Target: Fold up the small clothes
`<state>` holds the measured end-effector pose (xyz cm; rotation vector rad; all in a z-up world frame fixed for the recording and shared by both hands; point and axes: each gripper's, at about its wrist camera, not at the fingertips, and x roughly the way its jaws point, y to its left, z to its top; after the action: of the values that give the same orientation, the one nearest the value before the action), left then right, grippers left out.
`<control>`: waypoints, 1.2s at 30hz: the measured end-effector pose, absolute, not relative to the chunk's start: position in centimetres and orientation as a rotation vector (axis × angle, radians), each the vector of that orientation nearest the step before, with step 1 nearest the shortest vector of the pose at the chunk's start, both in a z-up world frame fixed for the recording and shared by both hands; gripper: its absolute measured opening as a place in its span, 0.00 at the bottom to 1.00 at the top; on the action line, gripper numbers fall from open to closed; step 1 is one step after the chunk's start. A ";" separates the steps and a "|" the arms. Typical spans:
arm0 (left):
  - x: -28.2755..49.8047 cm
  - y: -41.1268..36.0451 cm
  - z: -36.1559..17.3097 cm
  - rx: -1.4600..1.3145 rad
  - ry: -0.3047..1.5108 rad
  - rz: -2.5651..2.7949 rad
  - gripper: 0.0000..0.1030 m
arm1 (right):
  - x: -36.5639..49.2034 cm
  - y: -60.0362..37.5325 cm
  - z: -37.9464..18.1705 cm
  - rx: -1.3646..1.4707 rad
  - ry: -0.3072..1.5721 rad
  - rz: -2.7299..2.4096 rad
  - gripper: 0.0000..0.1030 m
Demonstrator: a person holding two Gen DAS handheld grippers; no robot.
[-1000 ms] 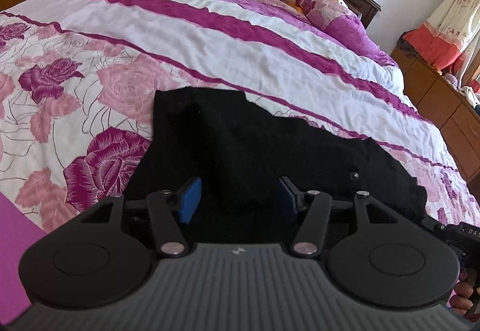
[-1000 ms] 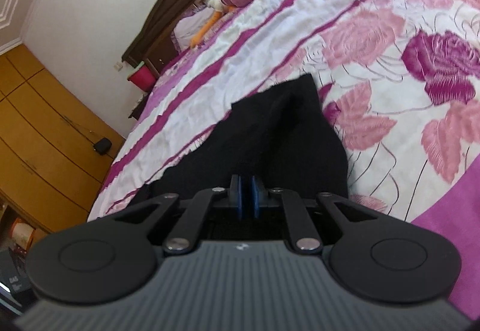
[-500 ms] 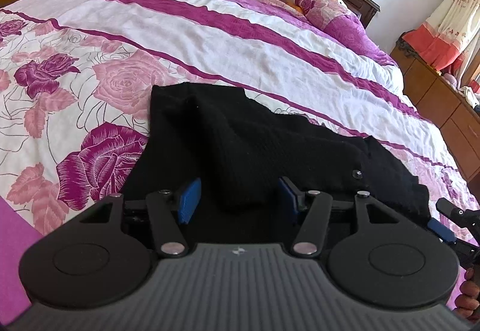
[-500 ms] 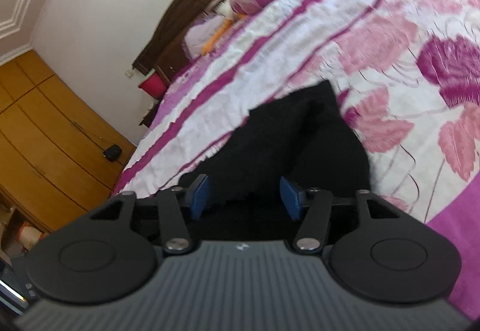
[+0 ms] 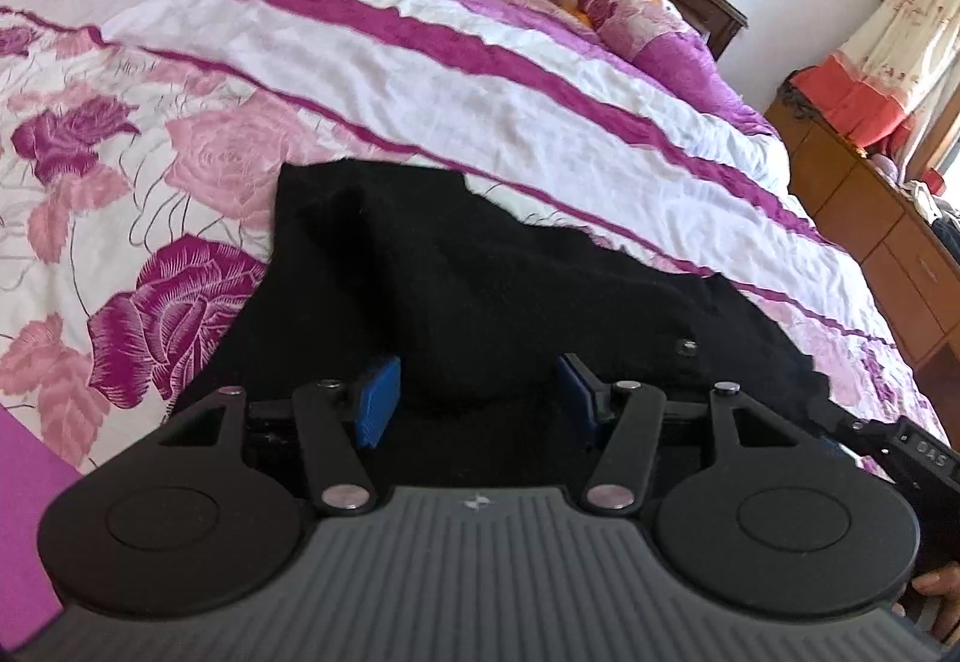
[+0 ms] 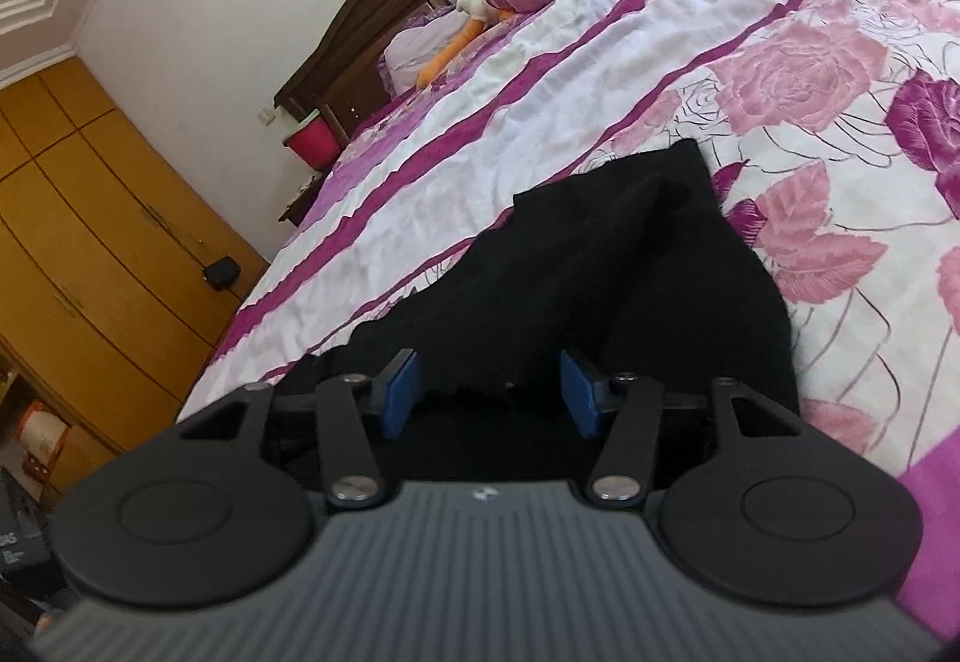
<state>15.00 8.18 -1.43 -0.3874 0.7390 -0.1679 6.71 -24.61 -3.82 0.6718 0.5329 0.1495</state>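
Note:
A small black knitted garment (image 5: pixel 480 272) lies partly folded on the flowered pink and white bedspread (image 5: pixel 420 80), with one silver button (image 5: pixel 686 345) showing. My left gripper (image 5: pixel 474 392) hovers over its near edge, open, a fold of the cloth lying between the blue pads (image 5: pixel 377 401) without being pressed. In the right wrist view the same garment (image 6: pixel 630 266) runs away from my right gripper (image 6: pixel 489 392). Its jaws stand apart and are closing, the garment's edge lying between the pads untouched.
A dark wooden headboard (image 6: pixel 372 20), pillows (image 5: pixel 648 20) and an orange and white plush toy (image 6: pixel 474 26) are at the bed's far end. A wooden wardrobe (image 6: pixel 90 218) and red bin (image 6: pixel 312 140) stand on one side, a dresser (image 5: pixel 888 230) and curtain on the other.
My right gripper went from shut on the black garment to wide apart, letting the cloth drop onto the bed. The left gripper stayed as it was.

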 end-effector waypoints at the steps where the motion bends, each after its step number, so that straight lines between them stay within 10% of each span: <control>1: 15.1 8.4 -1.7 -0.397 0.735 -0.167 0.61 | 6.8 -24.5 -3.8 0.662 0.532 0.153 0.49; 15: 15.3 8.9 -2.1 -0.436 0.673 -0.185 0.57 | 6.7 -25.4 -4.9 0.695 0.497 0.145 0.21; 23: 18.0 9.0 -0.9 -0.423 0.634 -0.193 0.12 | 8.8 -25.6 -4.0 0.687 0.460 0.153 0.08; 36: 25.4 9.8 0.0 -0.387 0.639 -0.082 0.13 | 15.1 -26.6 -2.9 0.751 0.387 0.080 0.10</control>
<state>25.40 9.80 -0.05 -0.3870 0.6390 -0.0821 15.11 -26.65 -2.86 0.7506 0.3865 0.0796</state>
